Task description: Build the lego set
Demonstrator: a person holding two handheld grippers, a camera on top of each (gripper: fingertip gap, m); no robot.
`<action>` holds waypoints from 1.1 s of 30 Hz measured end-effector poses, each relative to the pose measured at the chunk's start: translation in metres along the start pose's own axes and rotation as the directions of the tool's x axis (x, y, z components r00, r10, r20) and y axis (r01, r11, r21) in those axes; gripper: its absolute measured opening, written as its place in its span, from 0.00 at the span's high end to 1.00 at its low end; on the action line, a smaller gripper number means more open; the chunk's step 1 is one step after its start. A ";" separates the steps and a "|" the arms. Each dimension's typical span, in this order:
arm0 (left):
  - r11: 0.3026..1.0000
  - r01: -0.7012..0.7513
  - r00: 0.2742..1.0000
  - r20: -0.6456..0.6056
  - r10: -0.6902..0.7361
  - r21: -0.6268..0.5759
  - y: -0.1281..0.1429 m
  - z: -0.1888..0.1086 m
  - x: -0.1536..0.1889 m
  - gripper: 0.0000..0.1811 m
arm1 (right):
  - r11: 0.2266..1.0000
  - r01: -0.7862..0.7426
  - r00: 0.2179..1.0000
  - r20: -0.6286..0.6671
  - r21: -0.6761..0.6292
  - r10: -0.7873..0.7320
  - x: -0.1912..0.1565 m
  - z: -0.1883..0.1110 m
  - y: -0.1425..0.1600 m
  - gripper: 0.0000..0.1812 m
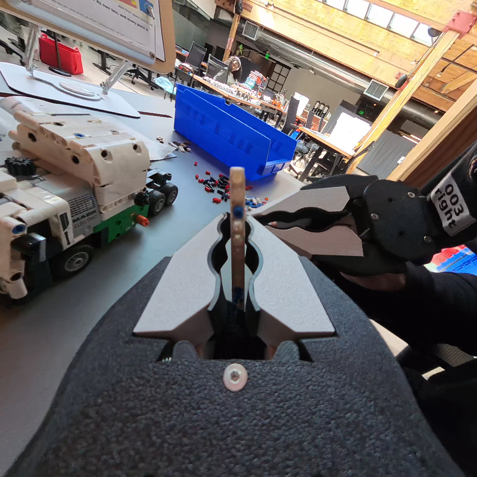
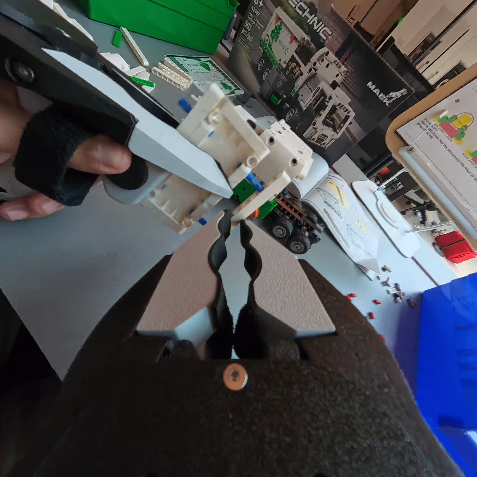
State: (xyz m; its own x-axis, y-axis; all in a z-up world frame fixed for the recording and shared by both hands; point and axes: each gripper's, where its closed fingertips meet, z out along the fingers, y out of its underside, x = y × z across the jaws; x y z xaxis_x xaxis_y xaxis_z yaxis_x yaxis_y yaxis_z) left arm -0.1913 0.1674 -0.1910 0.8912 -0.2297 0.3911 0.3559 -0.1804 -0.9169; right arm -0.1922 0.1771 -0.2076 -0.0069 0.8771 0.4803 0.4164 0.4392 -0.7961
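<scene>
My left gripper [image 1: 237, 216] is shut on a white lego panel [image 1: 237, 196], seen edge-on, with a blue pin [image 1: 236, 210] in its side. In the right wrist view the panel [image 2: 227, 134] shows as a white frame with blue pins, clamped by the left gripper's fingers [image 2: 167, 152]. My right gripper [image 2: 234, 219] has its jaws almost together, with nothing seen between them. Its tips sit at the panel's lower corner. It also shows in the left wrist view [image 1: 256, 218]. The part-built white and green truck [image 1: 77, 193] stands on the grey table at left.
A blue bin [image 1: 232, 136] lies behind small red and dark loose pieces [image 1: 219, 185]. A green bin [image 2: 167, 20], the set's box [image 2: 309, 77], white beams [image 2: 170, 74] and an open booklet [image 2: 340, 214] are on the table. An instruction board on a stand [image 1: 103, 25] is at the back. The grippers are tip to tip, or close to it.
</scene>
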 end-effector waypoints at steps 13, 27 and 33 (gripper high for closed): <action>0.986 -0.007 1.000 -0.024 0.003 -0.168 0.017 0.005 -0.011 0.97 | 0.987 -0.153 0.972 0.169 -0.058 0.160 -0.009 0.002 0.018 1.00; 0.968 -0.095 0.970 -0.239 0.038 -0.231 0.026 -0.002 0.011 0.97 | 0.824 -0.561 0.626 0.612 -0.080 0.485 0.006 -0.031 0.012 1.00; 0.917 0.091 0.973 -0.161 -0.165 -0.389 0.048 0.017 0.008 0.96 | 0.872 -0.479 0.736 0.494 -0.105 0.463 0.014 -0.029 0.043 1.00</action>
State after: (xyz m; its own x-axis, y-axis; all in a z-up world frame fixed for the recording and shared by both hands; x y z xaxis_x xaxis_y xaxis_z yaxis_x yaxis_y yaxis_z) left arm -0.1617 0.1734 -0.2334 0.7633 -0.3479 0.5444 0.2980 -0.5581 -0.7744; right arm -0.1482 0.2027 -0.2247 -0.2614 0.9448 -0.1976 0.4615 -0.0575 -0.8853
